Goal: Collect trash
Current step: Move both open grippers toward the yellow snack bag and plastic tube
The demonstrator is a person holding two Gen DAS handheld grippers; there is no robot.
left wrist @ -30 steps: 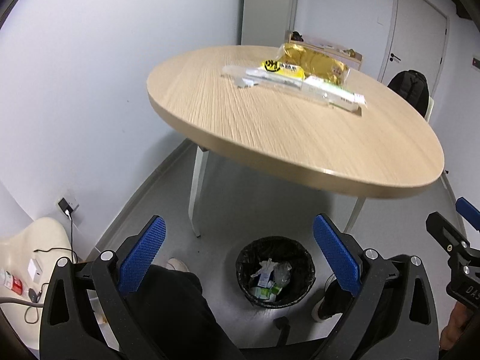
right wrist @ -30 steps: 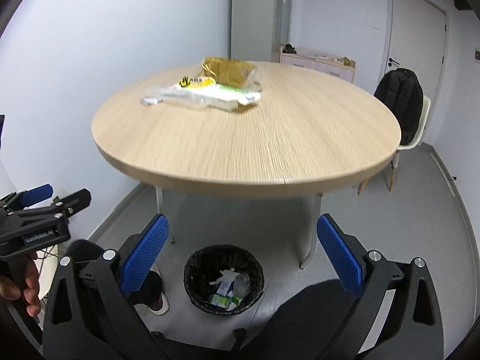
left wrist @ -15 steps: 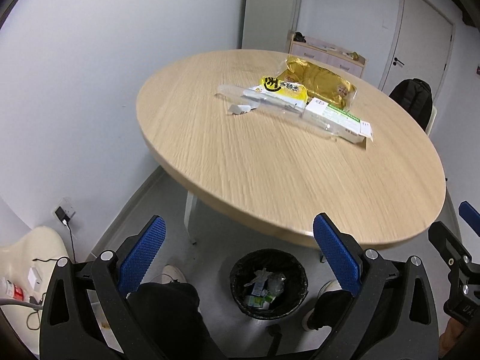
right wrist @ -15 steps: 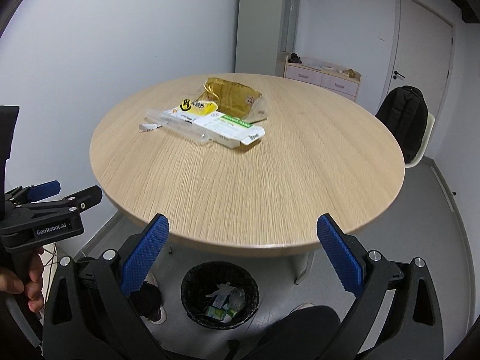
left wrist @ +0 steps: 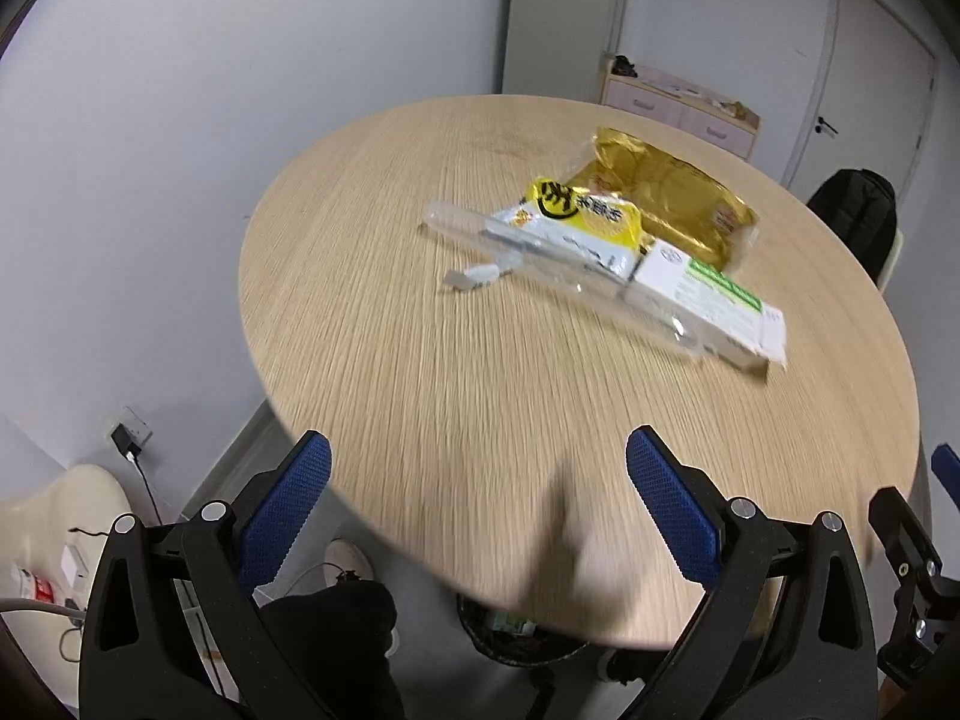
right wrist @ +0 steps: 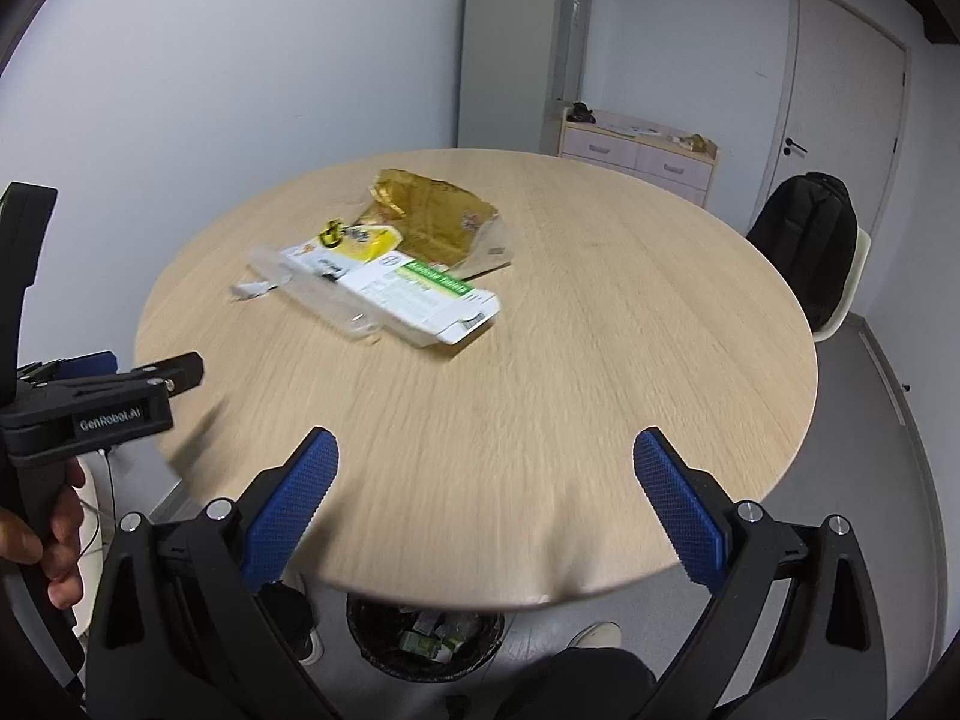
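Below the table's near edge: black trash bin (right wrist: 425, 648) on the floor, partly hidden, litter inside.

Left gripper (left wrist: 478, 483) and right gripper (right wrist: 485, 474): both over the near edge of the round wooden table (right wrist: 540, 420), blue-padded jaws spread wide, nothing between them. Toward the table's far left part, one cluster of trash: small white scrap (left wrist: 474, 275); clear plastic tray (left wrist: 558, 264); white-and-green carton (right wrist: 420, 294); yellow wrapper (left wrist: 576, 213); gold foil bag (left wrist: 666, 204), farthest. Beyond the far right edge: chair with black backpack (right wrist: 807, 240).
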